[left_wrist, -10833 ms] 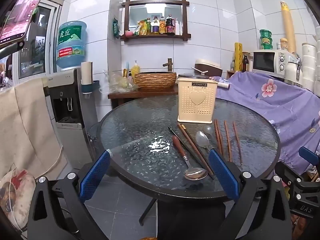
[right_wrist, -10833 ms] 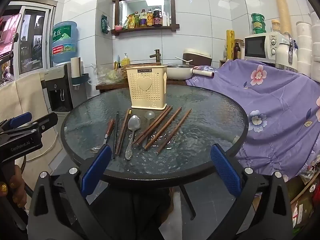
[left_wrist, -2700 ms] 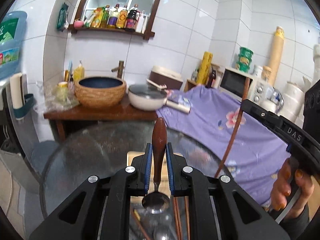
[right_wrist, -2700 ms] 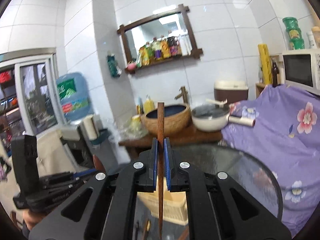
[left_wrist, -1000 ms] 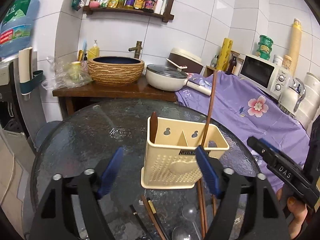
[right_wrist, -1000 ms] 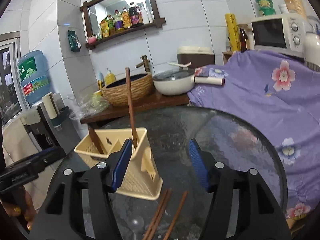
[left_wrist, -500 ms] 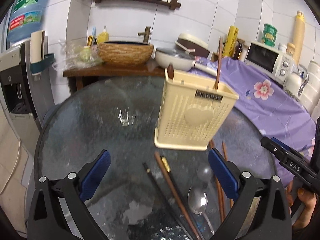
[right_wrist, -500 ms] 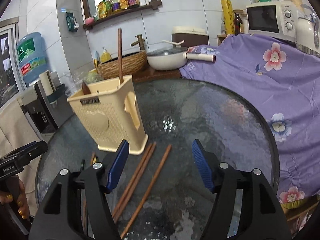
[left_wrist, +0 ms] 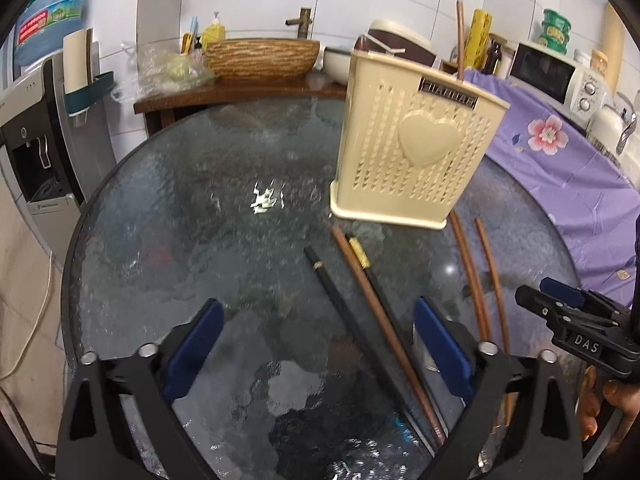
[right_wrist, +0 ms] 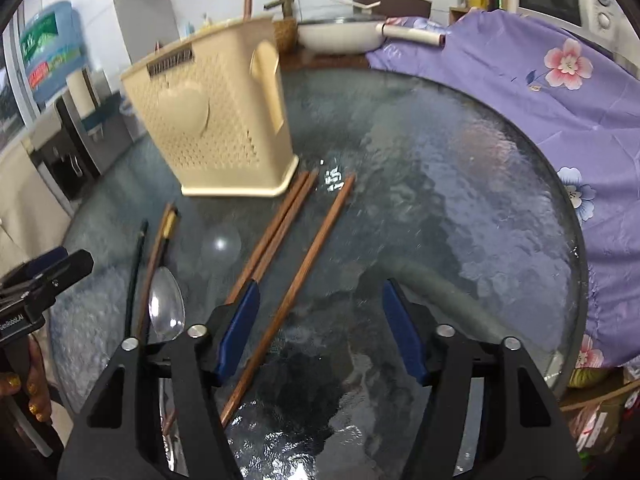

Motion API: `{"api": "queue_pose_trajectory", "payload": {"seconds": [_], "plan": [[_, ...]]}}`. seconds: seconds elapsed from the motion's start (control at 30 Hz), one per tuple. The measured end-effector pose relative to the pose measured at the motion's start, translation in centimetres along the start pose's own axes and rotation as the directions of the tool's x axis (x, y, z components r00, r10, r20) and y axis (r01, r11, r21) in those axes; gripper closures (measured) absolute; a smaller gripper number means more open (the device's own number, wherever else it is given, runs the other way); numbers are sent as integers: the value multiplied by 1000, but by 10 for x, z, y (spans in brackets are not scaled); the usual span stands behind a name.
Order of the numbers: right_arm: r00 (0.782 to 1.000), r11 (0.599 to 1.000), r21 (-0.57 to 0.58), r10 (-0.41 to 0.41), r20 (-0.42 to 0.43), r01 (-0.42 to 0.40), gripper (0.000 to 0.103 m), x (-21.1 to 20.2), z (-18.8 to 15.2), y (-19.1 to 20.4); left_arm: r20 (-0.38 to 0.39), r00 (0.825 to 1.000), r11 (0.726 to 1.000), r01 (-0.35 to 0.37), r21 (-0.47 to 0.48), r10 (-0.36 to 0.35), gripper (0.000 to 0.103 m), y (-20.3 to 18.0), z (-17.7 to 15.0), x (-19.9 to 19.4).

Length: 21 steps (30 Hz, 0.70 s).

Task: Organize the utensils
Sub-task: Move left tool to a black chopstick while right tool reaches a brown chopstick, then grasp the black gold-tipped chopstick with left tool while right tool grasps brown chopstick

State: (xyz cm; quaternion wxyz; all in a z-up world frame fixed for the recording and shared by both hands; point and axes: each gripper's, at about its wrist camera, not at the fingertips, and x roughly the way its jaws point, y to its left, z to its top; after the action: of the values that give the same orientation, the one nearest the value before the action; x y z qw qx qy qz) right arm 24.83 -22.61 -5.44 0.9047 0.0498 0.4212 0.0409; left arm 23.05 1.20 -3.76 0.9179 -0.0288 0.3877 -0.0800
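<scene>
Near the far edge of the round glass surface (left_wrist: pixel 168 200) stands the cream utensil holder (left_wrist: pixel 412 152), upright, with a raised heart on its perforated front and one brown chopstick (left_wrist: pixel 460 36) rising from its top. On the glass in front of the holder lie the loose utensils. From the left wrist view, a black chopstick (left_wrist: pixel 340 300) with a pale band, a brown chopstick beside it (left_wrist: pixel 384 328) and a black one with a gold band (left_wrist: pixel 362 258) run toward the near edge, and further brown chopsticks (left_wrist: pixel 476 288) lie toward the right edge. From the right wrist view, a metal spoon (right_wrist: pixel 166 310) lies bowl up near the left edge, a pair of brown chopsticks (right_wrist: pixel 280 228) rests touching side by side with their far tips by the holder's base, and a single brown chopstick (right_wrist: pixel 316 248) lies just to their right.

The left gripper (left_wrist: pixel 316 352) hangs over the near edge with its blue-padded fingers (left_wrist: pixel 196 344) spread wide and nothing between them. The right gripper (right_wrist: pixel 320 328) likewise has its fingers (right_wrist: pixel 240 324) apart and empty, the single chopstick passing under the left one. A purple floral cloth (right_wrist: pixel 560 92) lies beyond the right edge.
</scene>
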Motion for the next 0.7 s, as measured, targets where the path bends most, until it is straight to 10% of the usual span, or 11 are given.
{"api": "queue_pose_trajectory", "payload": {"seconds": [0.3, 0.7], "plan": [[998, 999, 40, -16, -60, 18, 56, 20, 16, -2, -93, 996, 1000, 13, -9, -13, 54, 1, 2, 24], [990, 992, 87, -81, -119, 92, 72, 54, 46, -5, -156, 988, 1000, -18, 6, 19, 73, -13, 21, 55]]}}
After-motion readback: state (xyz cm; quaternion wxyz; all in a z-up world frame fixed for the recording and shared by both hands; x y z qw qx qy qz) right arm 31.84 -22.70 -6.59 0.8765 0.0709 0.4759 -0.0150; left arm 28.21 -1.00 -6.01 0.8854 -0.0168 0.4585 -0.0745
